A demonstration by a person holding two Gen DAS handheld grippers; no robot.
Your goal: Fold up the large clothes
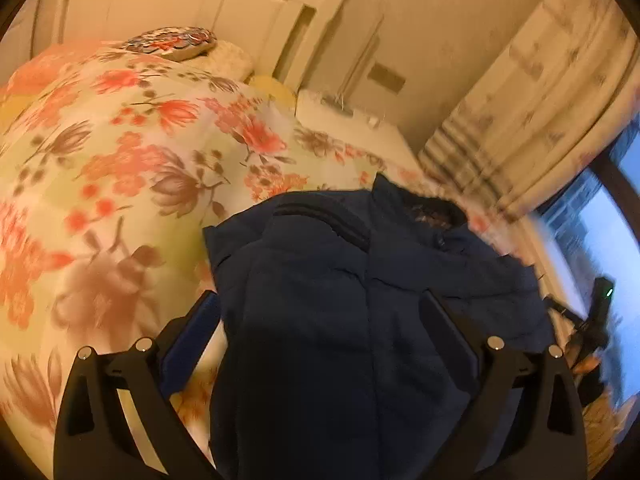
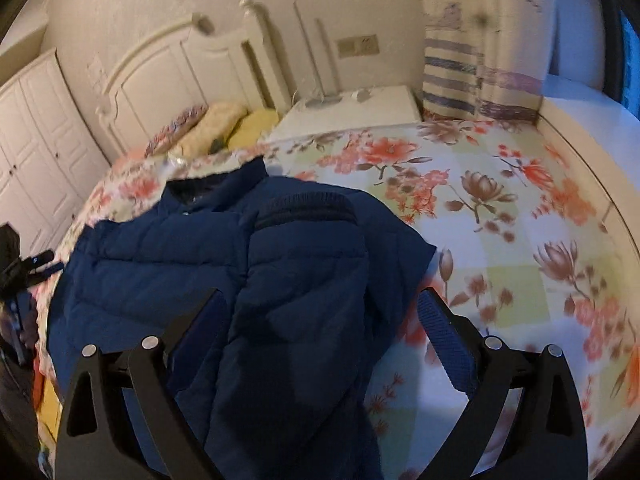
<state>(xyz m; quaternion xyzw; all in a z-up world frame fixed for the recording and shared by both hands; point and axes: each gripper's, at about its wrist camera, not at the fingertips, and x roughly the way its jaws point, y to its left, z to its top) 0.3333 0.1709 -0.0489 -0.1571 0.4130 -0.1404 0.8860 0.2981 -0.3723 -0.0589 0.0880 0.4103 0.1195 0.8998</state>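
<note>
A navy blue padded jacket (image 1: 360,300) lies on the floral bedspread (image 1: 120,168), its collar toward the headboard and a sleeve with a ribbed cuff (image 1: 320,220) folded across its front. My left gripper (image 1: 320,308) is open, its jaws wide apart over the jacket's left part. In the right wrist view the jacket (image 2: 240,280) lies the same way, cuff (image 2: 308,206) on top. My right gripper (image 2: 320,304) is open, jaws wide over the jacket's right edge. Neither grips the fabric.
A white headboard (image 2: 168,76), pillows (image 2: 212,128) and a white nightstand (image 2: 352,112) stand at the far end. A striped curtain (image 2: 480,80) hangs by the window. The other gripper (image 2: 16,264) shows at the left edge. Open bedspread (image 2: 520,240) lies right of the jacket.
</note>
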